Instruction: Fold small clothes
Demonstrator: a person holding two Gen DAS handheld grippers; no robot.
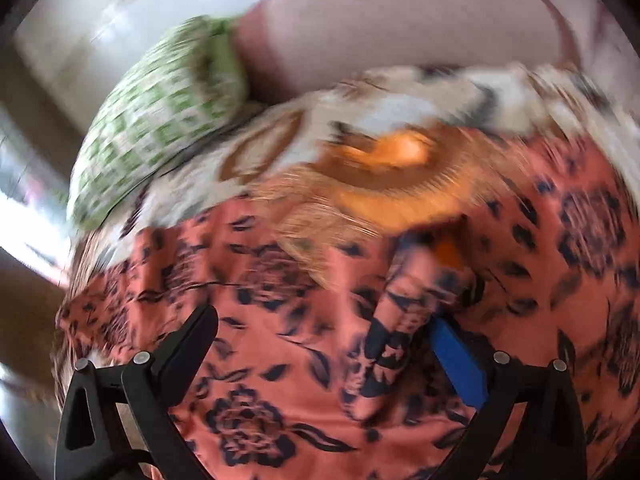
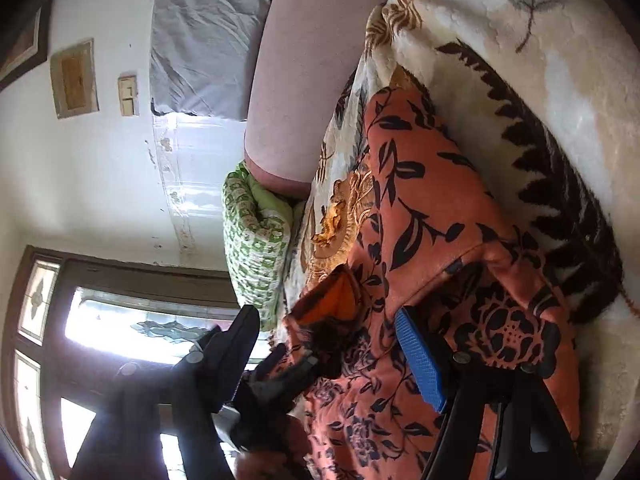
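Note:
An orange garment with a dark floral print (image 1: 280, 320) (image 2: 432, 208) lies spread on a cream patterned blanket (image 2: 500, 40). The left wrist view is blurred. In it my left gripper (image 1: 324, 344) hangs over the garment with its jaws wide apart, and a raised fold of the cloth (image 1: 400, 312) stands beside the blue pad (image 1: 460, 364) without being pinched. My right gripper (image 2: 325, 312) is also open. Its blue pad (image 2: 420, 364) rests against the cloth and its black finger (image 2: 240, 344) is off the garment's edge. A plain orange opening (image 2: 340, 292) of the garment shows between its fingers. The left gripper (image 2: 276, 376) appears there as a dark shape.
A green-checked pillow (image 1: 160, 120) (image 2: 252, 240) lies at the blanket's far end beside a pink padded bolster (image 1: 400, 32) (image 2: 312, 60). A white wall and a wood-framed window (image 2: 120, 320) are beyond the bed's edge.

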